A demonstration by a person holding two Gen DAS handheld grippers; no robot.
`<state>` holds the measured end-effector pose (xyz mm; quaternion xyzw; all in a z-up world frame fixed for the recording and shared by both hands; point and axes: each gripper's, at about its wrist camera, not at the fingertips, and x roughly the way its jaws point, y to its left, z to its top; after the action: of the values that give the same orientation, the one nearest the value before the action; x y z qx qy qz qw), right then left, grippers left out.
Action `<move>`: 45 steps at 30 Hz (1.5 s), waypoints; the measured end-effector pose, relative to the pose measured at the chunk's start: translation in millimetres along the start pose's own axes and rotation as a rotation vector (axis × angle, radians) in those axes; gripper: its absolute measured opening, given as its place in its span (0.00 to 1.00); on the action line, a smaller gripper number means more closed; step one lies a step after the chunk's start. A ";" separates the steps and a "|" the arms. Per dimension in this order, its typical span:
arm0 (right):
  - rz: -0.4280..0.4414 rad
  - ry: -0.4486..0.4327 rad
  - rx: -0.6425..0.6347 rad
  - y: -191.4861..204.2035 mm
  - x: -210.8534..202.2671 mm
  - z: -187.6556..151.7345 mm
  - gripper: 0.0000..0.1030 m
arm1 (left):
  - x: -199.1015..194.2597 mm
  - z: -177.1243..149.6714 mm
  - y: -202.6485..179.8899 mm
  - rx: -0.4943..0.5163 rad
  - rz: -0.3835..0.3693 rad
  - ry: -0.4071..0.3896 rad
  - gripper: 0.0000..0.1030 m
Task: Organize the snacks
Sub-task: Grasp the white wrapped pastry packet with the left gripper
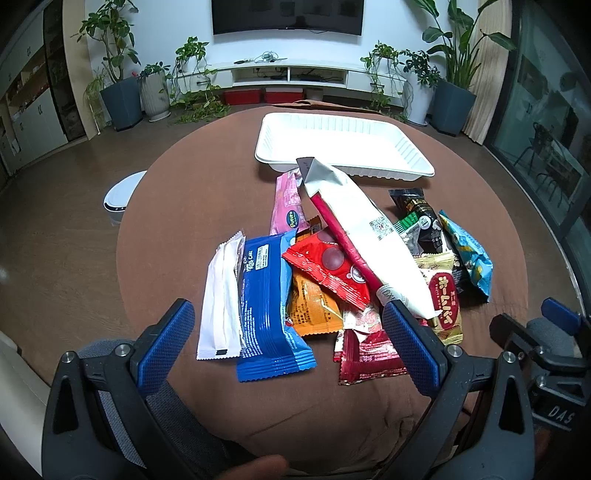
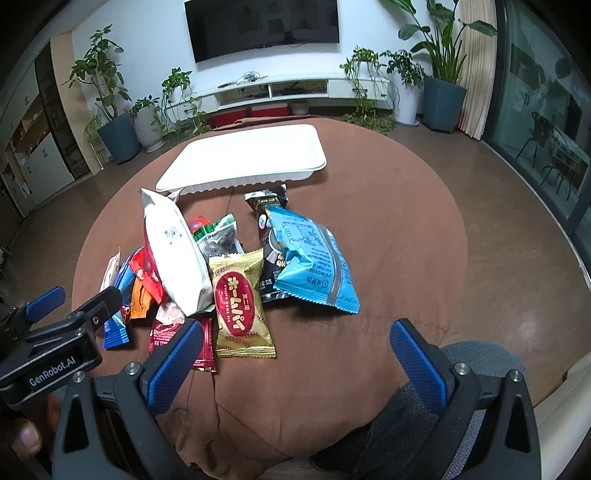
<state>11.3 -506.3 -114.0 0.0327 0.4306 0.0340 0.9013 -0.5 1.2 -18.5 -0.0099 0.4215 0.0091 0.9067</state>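
Left wrist view: left tool (image 1: 290, 345) and right tool (image 2: 295, 363) gape wide, empty, above snack pile (image 1: 332, 266).

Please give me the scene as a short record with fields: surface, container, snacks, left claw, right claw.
surface: round table with brown cloth
container: white tray, nothing in it, behind the snacks
snacks: heap of packets on the cloth, none in the tray
left claw: open, holds nothing, near the heap
right claw: open, holds nothing

A wall television (image 1: 287, 16) hangs above a white console (image 1: 288, 74) flanked by potted plants (image 1: 118, 74).
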 end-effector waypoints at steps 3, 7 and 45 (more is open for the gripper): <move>0.000 -0.007 -0.002 -1.8 -1.3 0.2 1.00 | -0.4 -5.9 5.3 0.002 -0.071 -0.010 1.00; 0.018 -0.029 0.026 -10.0 -5.9 2.1 1.00 | -3.6 -17.4 8.1 0.083 -0.134 -0.011 1.00; 0.230 -0.050 0.066 -28.5 1.5 13.9 0.86 | 111.6 38.1 110.2 -0.058 -0.243 0.365 0.57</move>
<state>24.0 -534.9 -109.0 0.1123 0.4022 0.1221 0.9004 97.8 113.2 -80.4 -0.0879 0.5738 -0.0899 0.8093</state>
